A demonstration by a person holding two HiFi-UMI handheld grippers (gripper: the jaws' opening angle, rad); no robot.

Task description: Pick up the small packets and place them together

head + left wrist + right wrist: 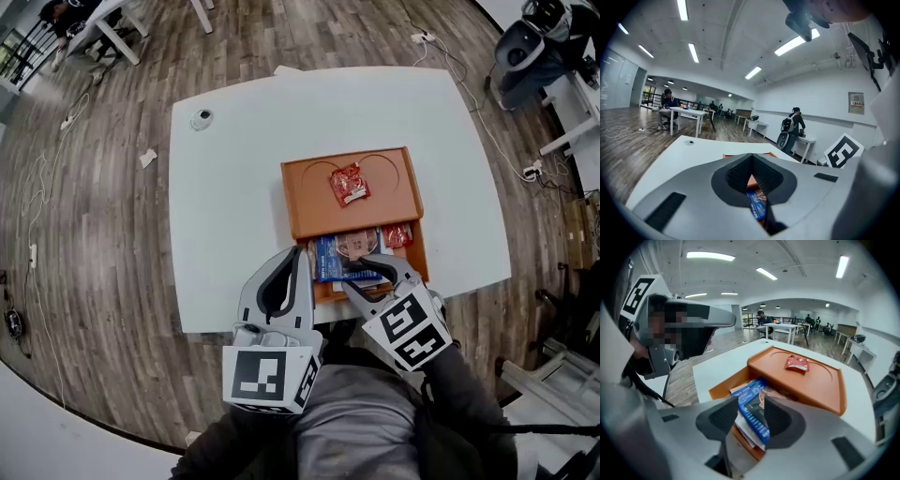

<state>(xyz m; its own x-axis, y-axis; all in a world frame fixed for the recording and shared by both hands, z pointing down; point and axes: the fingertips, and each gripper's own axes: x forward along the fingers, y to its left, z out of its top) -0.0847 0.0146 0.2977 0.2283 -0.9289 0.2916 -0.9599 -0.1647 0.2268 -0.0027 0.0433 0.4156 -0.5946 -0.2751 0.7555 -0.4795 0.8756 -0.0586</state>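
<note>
An orange two-level tray (302, 204) sits on the white table (230, 216). One red packet (349, 184) (797, 363) lies on its upper shelf. In the lower compartment lie blue packets (339, 255) and another red packet (397, 235). My right gripper (366, 272) (749, 411) reaches into that compartment. Its jaws stand apart with a tilted blue packet (752, 416) between them, a gap showing at the left pad. My left gripper (302, 253) (752, 157) hovers at the tray's near left edge, tips together and holding nothing. A blue packet (757, 206) shows below it.
A small round object (201, 118) lies at the table's far left corner. The table's near edge runs just under both grippers. Cables and a scrap of paper (147, 157) lie on the wood floor. Desks and people stand far off in the room.
</note>
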